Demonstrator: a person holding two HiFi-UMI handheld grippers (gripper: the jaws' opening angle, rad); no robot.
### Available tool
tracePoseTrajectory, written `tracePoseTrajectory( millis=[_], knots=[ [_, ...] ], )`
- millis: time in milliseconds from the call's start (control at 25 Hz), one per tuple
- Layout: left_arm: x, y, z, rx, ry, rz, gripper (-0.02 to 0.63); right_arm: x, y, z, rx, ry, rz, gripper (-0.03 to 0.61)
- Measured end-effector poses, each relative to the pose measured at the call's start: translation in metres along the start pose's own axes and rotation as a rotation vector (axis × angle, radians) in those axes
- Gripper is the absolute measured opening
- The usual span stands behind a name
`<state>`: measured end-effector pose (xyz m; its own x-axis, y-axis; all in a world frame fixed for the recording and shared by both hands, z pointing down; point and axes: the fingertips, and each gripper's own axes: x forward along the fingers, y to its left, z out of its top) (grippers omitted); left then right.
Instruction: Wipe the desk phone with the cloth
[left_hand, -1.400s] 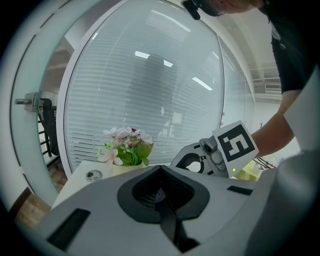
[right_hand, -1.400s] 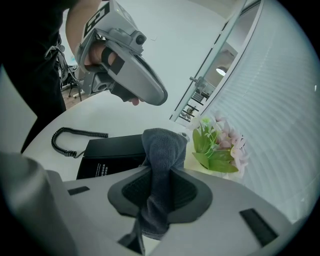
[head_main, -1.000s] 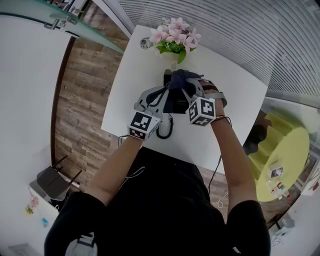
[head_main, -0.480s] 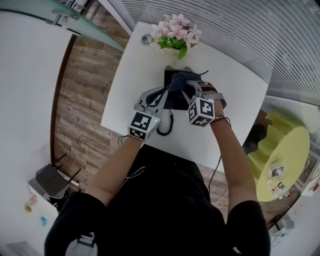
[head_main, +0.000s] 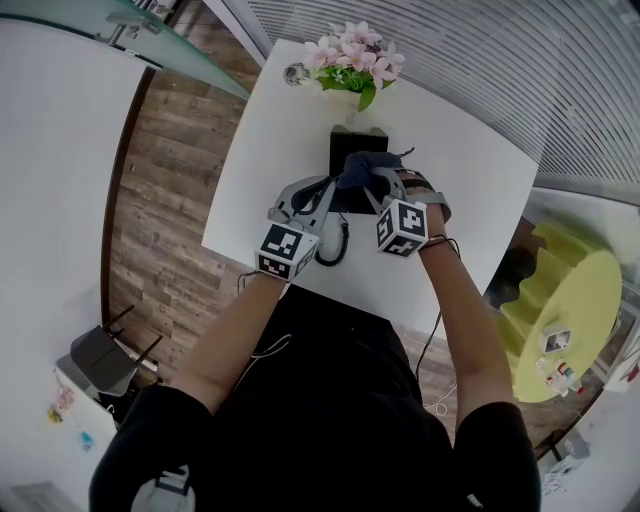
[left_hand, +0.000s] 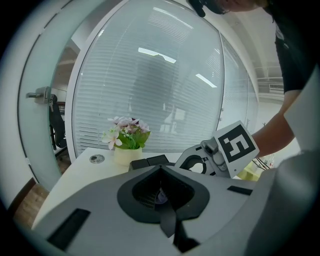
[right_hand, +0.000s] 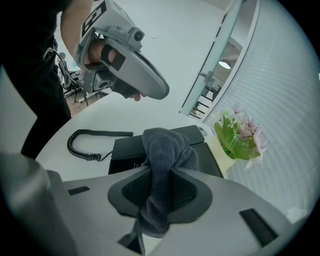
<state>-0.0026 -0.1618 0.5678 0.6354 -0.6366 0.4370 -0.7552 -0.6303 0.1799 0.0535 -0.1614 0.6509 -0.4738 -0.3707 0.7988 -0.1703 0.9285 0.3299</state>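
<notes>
A black desk phone (head_main: 354, 140) sits on the white table (head_main: 270, 170), and its coiled cord (head_main: 334, 250) lies toward the near edge. My right gripper (head_main: 372, 176) is shut on a dark grey cloth (head_main: 360, 164) that rests on the phone's top. In the right gripper view the cloth (right_hand: 166, 148) bunches between the jaws over the phone (right_hand: 128, 149). My left gripper (head_main: 324, 192) hovers at the phone's left side, shut and with nothing in it. It shows raised above the table in the right gripper view (right_hand: 161, 92).
A vase of pink flowers (head_main: 352, 64) stands just beyond the phone, with a small round metal object (head_main: 292, 74) to its left. The table's near edge runs just under my grippers. A yellow round table (head_main: 566, 320) stands lower right, and a blinds-covered glass wall behind.
The right gripper has dragged the cloth toward me along the phone, so more of the phone's far end shows. The left gripper has hardly moved.
</notes>
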Motion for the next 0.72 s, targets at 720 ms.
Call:
tracePoseTrajectory(
  millis=[720],
  knots=[
    [-0.013, -0.013, -0.035, 0.013, 0.039, 0.015, 0.011, 0.001, 0.032, -0.006, 0.000, 0.022, 0.019, 0.100]
  ],
)
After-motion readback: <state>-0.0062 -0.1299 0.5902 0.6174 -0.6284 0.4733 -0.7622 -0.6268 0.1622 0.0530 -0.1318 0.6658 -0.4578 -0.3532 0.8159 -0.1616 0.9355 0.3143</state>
